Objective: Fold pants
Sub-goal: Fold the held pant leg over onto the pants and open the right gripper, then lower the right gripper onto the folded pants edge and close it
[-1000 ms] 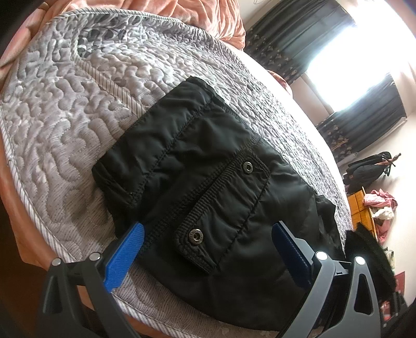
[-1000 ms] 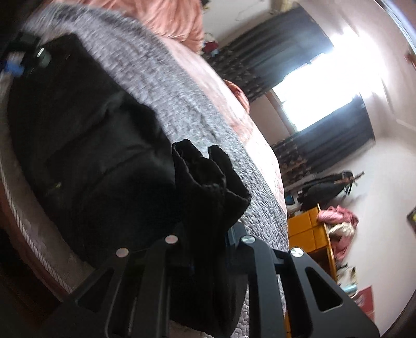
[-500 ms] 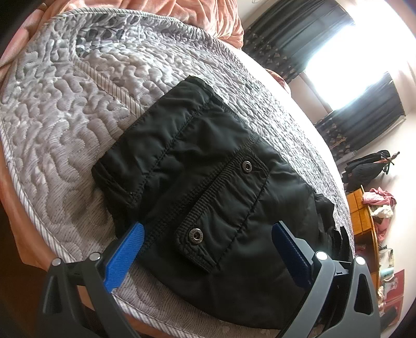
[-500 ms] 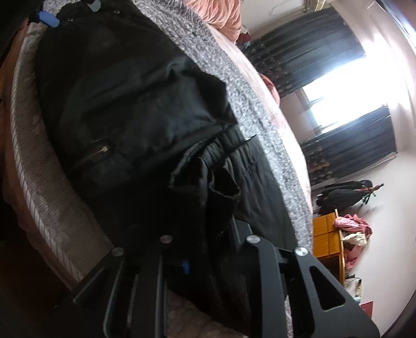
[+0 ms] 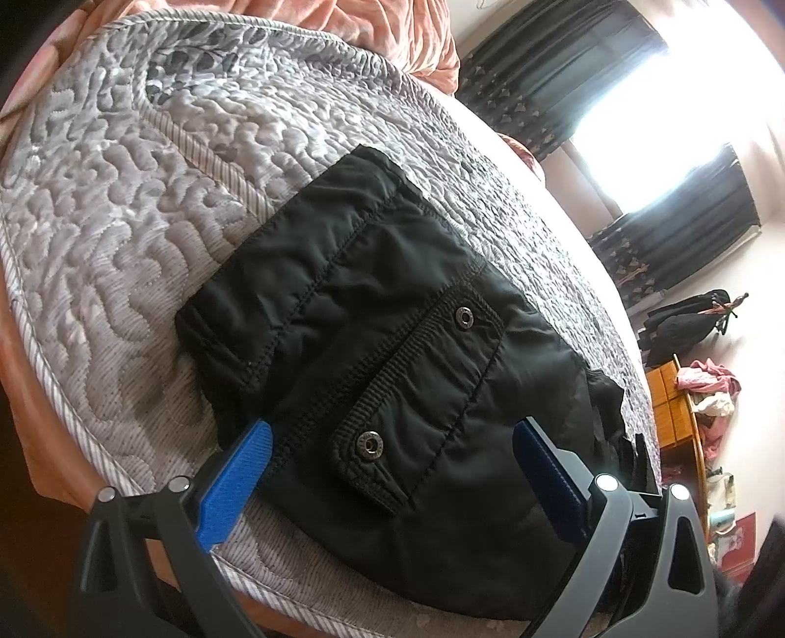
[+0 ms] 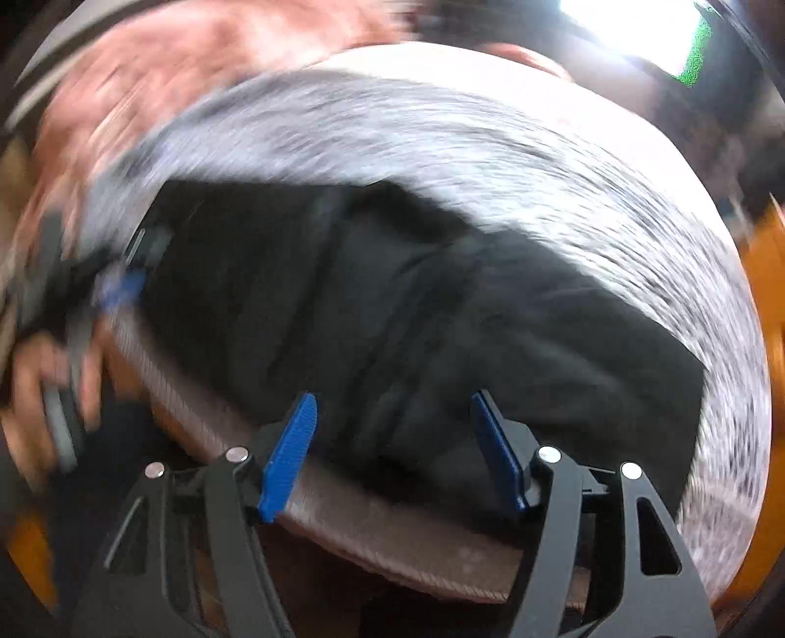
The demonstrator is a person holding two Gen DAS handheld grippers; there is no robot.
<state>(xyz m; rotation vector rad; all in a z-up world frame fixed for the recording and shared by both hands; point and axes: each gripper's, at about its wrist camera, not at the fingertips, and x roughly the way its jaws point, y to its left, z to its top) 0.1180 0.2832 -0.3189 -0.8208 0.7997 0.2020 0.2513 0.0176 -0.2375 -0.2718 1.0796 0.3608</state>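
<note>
The black pants (image 5: 392,353) lie folded in a thick bundle near the front edge of a grey quilted bed cover (image 5: 147,196), a snap-button pocket flap facing up. My left gripper (image 5: 392,471) is open and empty, its blue fingers (image 5: 235,486) wide apart just above the near end of the bundle. In the blurred right wrist view the pants (image 6: 417,314) lie on the cover, and my right gripper (image 6: 392,446) is open and empty over their near edge. The other gripper and the hand holding it (image 6: 64,373) show at the left.
A pink blanket (image 5: 392,29) lies bunched at the far end of the bed. Dark curtains (image 5: 687,230) flank a bright window at the right. An orange cabinet (image 5: 672,397) with clothes on it stands beside the bed. The bed's front edge (image 6: 392,540) is just below the right gripper.
My right gripper has let go of the pants fabric, opened, and swung round to face the bundle, blurring its view. The left gripper has stayed open in place.
</note>
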